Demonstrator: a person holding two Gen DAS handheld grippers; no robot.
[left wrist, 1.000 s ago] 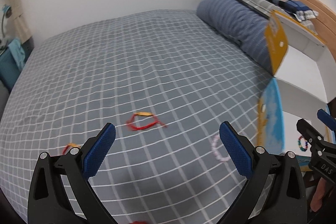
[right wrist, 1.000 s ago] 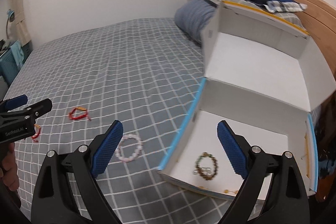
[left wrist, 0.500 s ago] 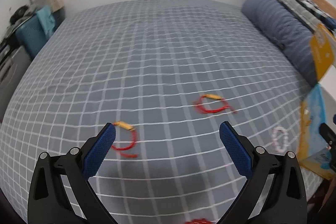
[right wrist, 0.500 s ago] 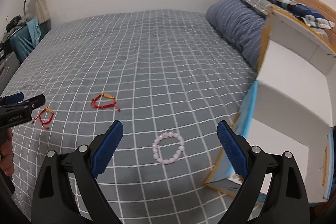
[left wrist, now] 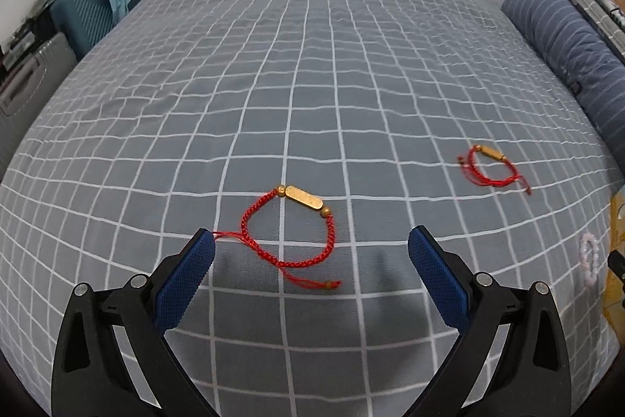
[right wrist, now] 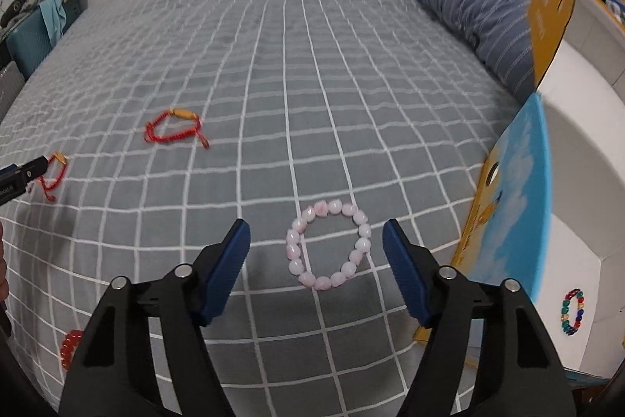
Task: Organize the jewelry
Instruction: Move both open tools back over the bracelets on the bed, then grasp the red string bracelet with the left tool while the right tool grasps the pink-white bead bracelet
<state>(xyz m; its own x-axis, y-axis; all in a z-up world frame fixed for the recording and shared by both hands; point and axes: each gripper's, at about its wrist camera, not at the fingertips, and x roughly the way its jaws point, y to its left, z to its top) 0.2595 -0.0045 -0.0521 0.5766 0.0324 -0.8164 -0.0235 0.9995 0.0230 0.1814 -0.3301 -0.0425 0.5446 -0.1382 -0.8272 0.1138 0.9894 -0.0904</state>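
Left wrist view: left gripper (left wrist: 311, 249) spread wide over the grey checked bedspread (left wrist: 312, 73), nothing between the blue pads; red cord bracelet with a gold bar (left wrist: 289, 233) flat on the bedspread just ahead of the fingertips, its loose tail running up to the left pad, touching or not cannot be told; second red cord bracelet (left wrist: 493, 167) farther along the bedspread toward the striped pillow (left wrist: 566, 38); pale pink bead bracelet (left wrist: 589, 258) at the bedspread's right edge. Right wrist view: right gripper (right wrist: 316, 237) partly open, jaws just closing in, pads apart from the pink bead bracelet (right wrist: 330, 247) lying between and just ahead of them on the bedspread; white box with a blue flap (right wrist: 519, 221) standing at the bedspread's right side, multicoloured bead bracelet (right wrist: 572, 311) inside; small red bead bracelet (right wrist: 69, 346) near the bedspread's lower left edge.
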